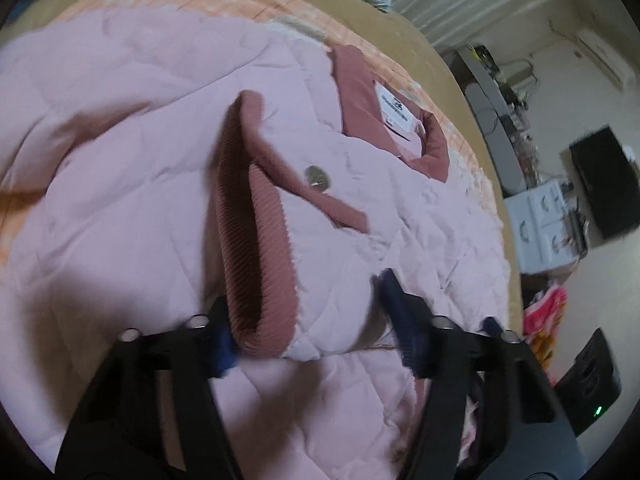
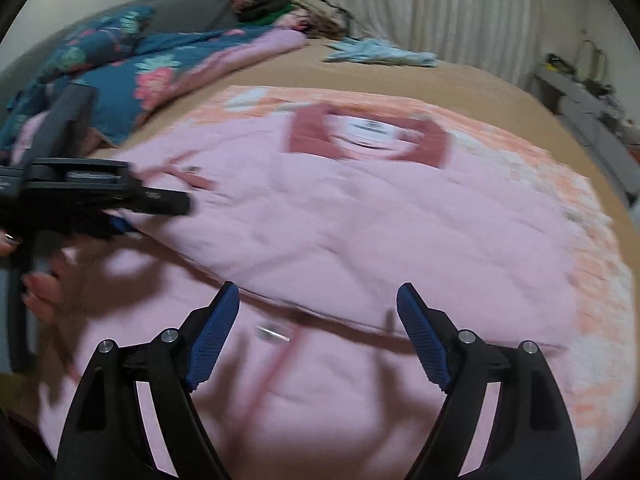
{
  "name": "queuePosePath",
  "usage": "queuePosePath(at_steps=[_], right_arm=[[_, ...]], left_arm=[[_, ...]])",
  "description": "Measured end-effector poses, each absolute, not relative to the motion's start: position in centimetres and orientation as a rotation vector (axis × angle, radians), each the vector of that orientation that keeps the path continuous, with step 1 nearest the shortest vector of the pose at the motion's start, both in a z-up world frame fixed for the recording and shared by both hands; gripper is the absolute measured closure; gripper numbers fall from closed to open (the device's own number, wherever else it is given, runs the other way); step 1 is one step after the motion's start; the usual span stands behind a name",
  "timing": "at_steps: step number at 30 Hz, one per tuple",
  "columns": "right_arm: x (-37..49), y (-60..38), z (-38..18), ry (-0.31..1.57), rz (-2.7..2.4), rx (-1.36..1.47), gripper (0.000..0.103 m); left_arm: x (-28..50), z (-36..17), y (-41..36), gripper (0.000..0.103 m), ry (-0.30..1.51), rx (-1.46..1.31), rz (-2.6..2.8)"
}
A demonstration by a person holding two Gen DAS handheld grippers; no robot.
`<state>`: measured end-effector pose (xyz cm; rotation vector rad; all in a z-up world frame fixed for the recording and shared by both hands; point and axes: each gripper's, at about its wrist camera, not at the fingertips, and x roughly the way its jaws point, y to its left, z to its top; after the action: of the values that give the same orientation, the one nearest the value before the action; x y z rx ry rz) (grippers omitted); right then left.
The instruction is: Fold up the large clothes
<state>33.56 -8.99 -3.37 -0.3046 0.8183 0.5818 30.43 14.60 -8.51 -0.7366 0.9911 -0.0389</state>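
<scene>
The left gripper (image 1: 312, 320) has its fingers around the pink jacket's (image 2: 360, 216) ribbed cuff (image 1: 256, 240), at six o'clock in its view; whether they pinch it cannot be told. The right gripper (image 2: 318, 332) hovers spread apart and empty over the jacket on the bed (image 2: 280, 68).

Neck label (image 1: 394, 111) — print unreadable

bare tan bed (image 2: 400, 76) beyond jacket (image 2: 360, 208), floral quilt (image 2: 120, 64) blocking left

A tan bed (image 2: 400, 76) stands before pale curtains (image 2: 432, 4), with a white drawer unit (image 1: 540, 220) by the wall.
</scene>
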Motion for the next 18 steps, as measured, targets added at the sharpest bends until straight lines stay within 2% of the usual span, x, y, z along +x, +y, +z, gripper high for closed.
queuePosePath(at_steps=[1,2,3,7,10,18], right_arm=[[33.8,-9.9,-3.4,0.816,0.546,-0.316,0.023],[34.2,-11.2,-3.4,0.817,0.508,-0.317,0.023],[34.8,-12.1,-3.5,0.82,0.486,-0.306,0.023],[36.8,-16.7,-3.1,0.836,0.374,-0.221,0.023],[37.9,-19.1,-2.8,0.835,0.32,-0.171,0.023],[40.3,-19.5,-2.3,0.852,0.323,-0.118,0.023]], left_arm=[[30.5,-8.1,14.2,0.062,0.975,-0.691,-0.041],[30.5,-7.5,13.8,0.078,0.953,-0.639,-0.03],[30.5,-7.0,13.7,0.084,0.935,-0.608,-0.019],[30.3,-3.5,14.1,0.087,0.796,-0.55,-0.048],[30.4,-2.5,15.1,0.087,0.757,-0.498,-0.026],[31.2,-6.5,16.0,0.087,0.906,-0.438,0.073]])
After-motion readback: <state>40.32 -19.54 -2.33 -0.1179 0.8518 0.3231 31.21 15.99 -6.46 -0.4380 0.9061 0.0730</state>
